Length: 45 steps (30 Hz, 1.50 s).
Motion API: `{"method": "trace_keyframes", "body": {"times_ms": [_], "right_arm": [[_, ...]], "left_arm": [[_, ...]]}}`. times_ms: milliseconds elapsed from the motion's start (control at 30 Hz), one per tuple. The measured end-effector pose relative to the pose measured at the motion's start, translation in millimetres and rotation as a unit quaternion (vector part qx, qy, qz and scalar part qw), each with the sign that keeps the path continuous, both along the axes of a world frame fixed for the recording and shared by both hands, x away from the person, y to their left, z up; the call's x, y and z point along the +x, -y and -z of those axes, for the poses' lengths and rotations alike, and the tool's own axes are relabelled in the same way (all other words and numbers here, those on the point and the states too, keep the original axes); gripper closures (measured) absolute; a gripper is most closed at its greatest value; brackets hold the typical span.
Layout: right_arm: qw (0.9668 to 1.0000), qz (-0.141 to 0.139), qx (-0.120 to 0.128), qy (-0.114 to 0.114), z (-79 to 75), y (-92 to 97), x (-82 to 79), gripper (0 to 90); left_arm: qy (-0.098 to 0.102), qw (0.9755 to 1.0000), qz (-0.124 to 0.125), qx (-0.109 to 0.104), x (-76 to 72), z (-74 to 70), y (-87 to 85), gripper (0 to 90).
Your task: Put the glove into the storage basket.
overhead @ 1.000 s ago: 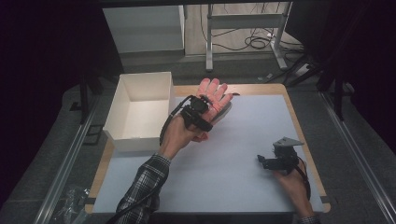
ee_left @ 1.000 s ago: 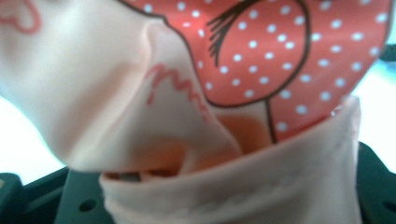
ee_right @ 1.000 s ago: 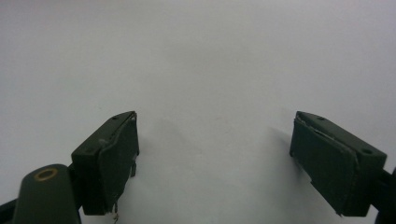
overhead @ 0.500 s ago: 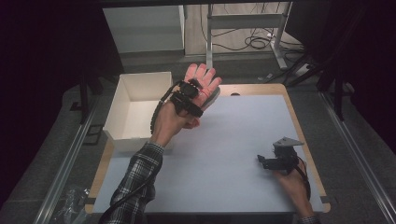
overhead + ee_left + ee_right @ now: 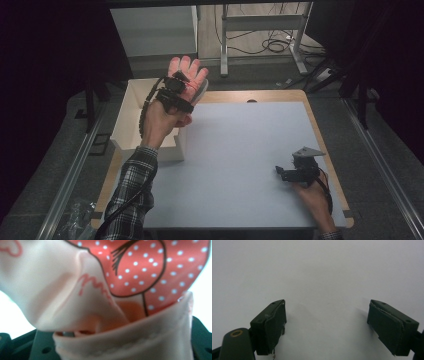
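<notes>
Pink fabric glove with a red polka-dot print (image 5: 140,270), apparently a glove, is pinched in the left claw (image 5: 176,95) above the white open box (image 5: 131,117). Right claw (image 5: 289,174) rests spread on the table (image 5: 240,150). Slack cloth could slip and miss the box.

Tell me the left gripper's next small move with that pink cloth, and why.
Probably carry it a little further over the white box and lower it. The left gripper is shut on the pink cloth at the box's near corner, while the right gripper rests open on the table.
</notes>
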State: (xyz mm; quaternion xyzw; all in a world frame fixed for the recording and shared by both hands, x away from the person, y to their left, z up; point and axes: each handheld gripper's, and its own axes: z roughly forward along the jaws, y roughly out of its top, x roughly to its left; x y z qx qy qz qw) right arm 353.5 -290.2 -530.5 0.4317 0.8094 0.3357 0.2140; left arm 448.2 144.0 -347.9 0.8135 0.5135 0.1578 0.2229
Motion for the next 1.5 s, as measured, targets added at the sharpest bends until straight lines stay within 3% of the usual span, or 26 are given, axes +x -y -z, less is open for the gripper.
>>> {"method": "trace_keyframes", "body": {"times_ms": [300, 400, 600, 700, 733, 1033, 1133, 1200, 1500], "right_arm": [[1.0, 0.0, 0.0, 0.0, 0.0, 0.0, 0.0, 15.7], [1.0, 0.0, 0.0, 0.0, 0.0, 0.0, -0.1, 15.7], [1.0, 0.0, 0.0, 0.0, 0.0, 0.0, -0.1, 15.7], [1.0, 0.0, 0.0, -0.001, 0.0, 0.0, -0.1, 15.7], [1.0, 0.0, 0.0, 0.0, 0.0, 0.0, -0.1, 15.7], [1.0, 0.0, 0.0, -0.001, 0.0, 0.0, -0.1, 15.7], [1.0, 0.0, 0.0, -0.001, 0.0, 0.0, -0.1, 15.7], [1.0, 0.0, 0.0, -0.001, 0.0, 0.0, -0.1, 15.7], [1.0, 0.0, 0.001, 0.0, 0.0, 0.0, -0.1, 15.7]], "left_arm": [[-0.004, 0.9981, -0.061, -0.001, 3.0, 4.0, -41.7, 37.9], [-0.005, 0.9975, -0.071, -0.002, 3.5, 6.7, -48.4, 37.8], [-0.014, 0.9958, -0.09, -0.001, 7.8, 25.8, -63.9, 37.6], [-0.018, 0.9954, -0.094, -0.001, 9.6, 32.8, -66.1, 37.6], [-0.022, 0.9951, -0.096, -0.002, 12.8, 42.9, -68.4, 37.5], [-0.042, 0.9945, -0.096, -0.007, 25.5, 79.4, -70.4, 37.2], [-0.057, 0.9936, -0.098, -0.006, 32.5, 96.5, -68.3, 37.1], [-0.06, 0.9935, -0.097, -0.004, 34.2, 100.0, -67.5, 36.9], [-0.108, 0.9887, -0.101, 0.021, 50.6, 128.6, -54.9, 35.6]]}}
